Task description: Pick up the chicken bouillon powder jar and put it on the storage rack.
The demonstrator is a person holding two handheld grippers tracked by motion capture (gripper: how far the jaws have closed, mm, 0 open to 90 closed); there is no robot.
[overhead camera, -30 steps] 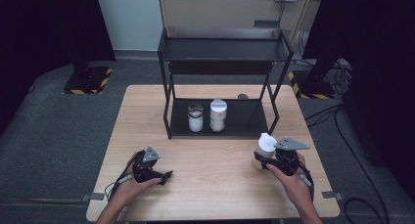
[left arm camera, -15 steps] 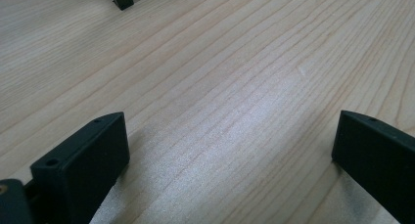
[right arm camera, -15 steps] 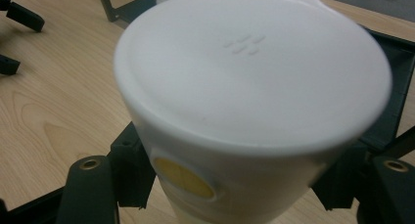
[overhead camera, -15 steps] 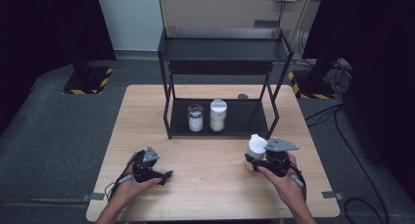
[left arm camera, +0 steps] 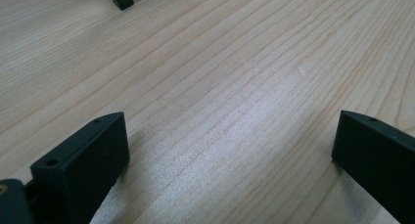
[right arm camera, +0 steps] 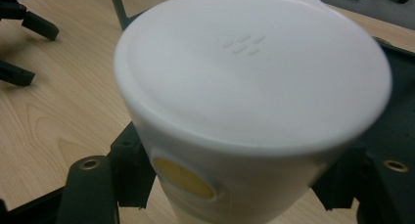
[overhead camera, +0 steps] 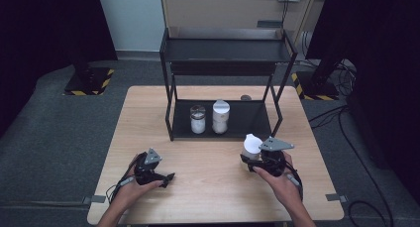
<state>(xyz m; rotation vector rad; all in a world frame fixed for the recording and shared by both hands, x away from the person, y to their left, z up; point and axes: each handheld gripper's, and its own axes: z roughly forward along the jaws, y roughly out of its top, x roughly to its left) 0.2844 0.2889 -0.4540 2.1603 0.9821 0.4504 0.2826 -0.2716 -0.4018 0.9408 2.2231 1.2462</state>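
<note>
**Q:** White container (overhead camera: 251,146), where is it right now?

**A:** You hold it in your right claw (overhead camera: 251,156), at the right front part of the wooden desk (overhead camera: 208,187), just in front of the black two-level rack (overhead camera: 225,83). In the right gripper view the container (right arm camera: 254,101) sits between the two black jaws, which press on its sides below the wide white lid. A round yellow mark shows on its wall. Whether its base touches the desk I cannot tell.

**Q:** What is already on the rack?

**A:** Two items stand side by side on the lower shelf (overhead camera: 247,119): a clear jar (overhead camera: 197,119) with white contents on the left, and a white lidded container (overhead camera: 220,116) just beside it on the right. The shelf to the right of them is bare. The top shelf looks bare too. A small dark object (overhead camera: 245,97) lies on the desk behind the rack; I cannot tell what it is.

**Q:** And your other hand?

**A:** Your left claw (overhead camera: 166,177) rests at the left front of the desk, well apart from the rack. Its jaws stand wide apart with nothing but bare wood between them.

**Q:** How far along does the job look?

**A:** My judgement: the work is stocking the lower shelf. Two items are placed, and the pick-up of the third is done. What is left is carrying it to the free spot beside the other white container, setting it upright, and letting go.
</note>
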